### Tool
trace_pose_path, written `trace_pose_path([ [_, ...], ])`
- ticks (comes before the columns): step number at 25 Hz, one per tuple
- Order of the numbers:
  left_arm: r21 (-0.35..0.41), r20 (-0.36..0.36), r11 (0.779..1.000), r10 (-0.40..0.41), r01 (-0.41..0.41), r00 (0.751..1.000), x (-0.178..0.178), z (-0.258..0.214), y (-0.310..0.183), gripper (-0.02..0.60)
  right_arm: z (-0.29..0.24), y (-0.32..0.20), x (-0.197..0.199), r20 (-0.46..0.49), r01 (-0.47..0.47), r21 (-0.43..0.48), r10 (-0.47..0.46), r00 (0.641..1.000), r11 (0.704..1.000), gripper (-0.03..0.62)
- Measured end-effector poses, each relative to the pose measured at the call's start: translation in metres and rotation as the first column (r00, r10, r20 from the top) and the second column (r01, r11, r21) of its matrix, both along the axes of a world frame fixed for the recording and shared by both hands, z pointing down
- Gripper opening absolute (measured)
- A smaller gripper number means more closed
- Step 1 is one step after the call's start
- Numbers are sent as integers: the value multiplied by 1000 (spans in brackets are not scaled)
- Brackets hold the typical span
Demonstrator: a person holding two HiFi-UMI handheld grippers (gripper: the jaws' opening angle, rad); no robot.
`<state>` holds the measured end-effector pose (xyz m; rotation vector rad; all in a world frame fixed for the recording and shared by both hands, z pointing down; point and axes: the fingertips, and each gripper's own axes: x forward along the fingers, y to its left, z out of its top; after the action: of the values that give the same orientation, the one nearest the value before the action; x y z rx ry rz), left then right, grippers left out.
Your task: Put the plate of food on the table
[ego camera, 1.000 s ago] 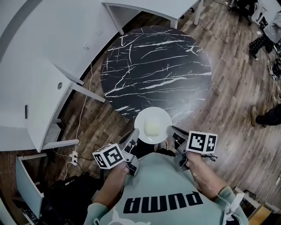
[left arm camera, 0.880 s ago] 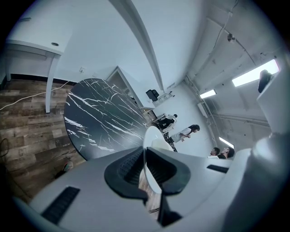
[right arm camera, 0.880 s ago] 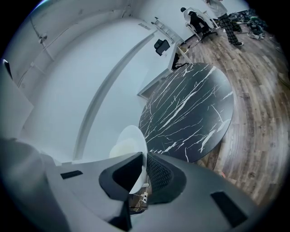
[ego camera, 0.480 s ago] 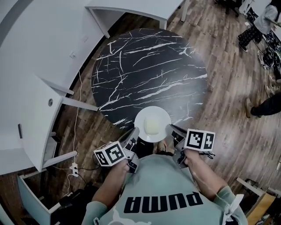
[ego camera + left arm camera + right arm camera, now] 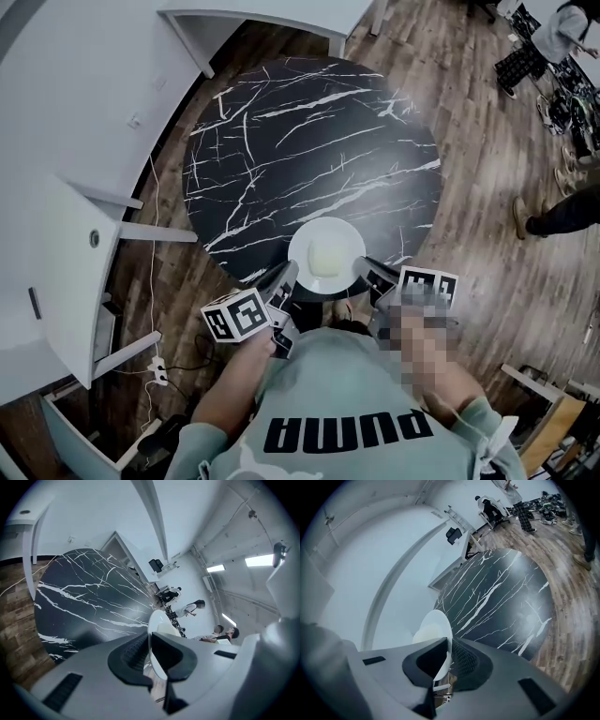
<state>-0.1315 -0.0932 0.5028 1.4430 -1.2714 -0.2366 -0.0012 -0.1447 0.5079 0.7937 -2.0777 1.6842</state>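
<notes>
left tongs and right tongs clamp opposite rims of the plate of food above the bench near edge, apparently not yet set down.

Holds one gripper in each hand, elbows bent, forearms tucked close in front of the chest. Points the left gripper forward and slightly inward, jaws pinched on the near left rim of the plate. Points the right gripper forward and inward likewise, jaws pinched on the near right rim. Carries both at about the same level.
</notes>
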Motion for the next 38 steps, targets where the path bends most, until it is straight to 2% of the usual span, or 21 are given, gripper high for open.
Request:
trace_pose_path([
  [22, -61, 34, 991, 124, -121, 992, -25, 63, -72, 29, 68, -58, -20, -40, -97, -28, 96, 995, 995, 37],
  [38, -122, 54, 974, 199, -191, 979, -28, 129, -91, 32, 133, -74, -21, -95, -133, -50, 128, 987, 990, 40],
])
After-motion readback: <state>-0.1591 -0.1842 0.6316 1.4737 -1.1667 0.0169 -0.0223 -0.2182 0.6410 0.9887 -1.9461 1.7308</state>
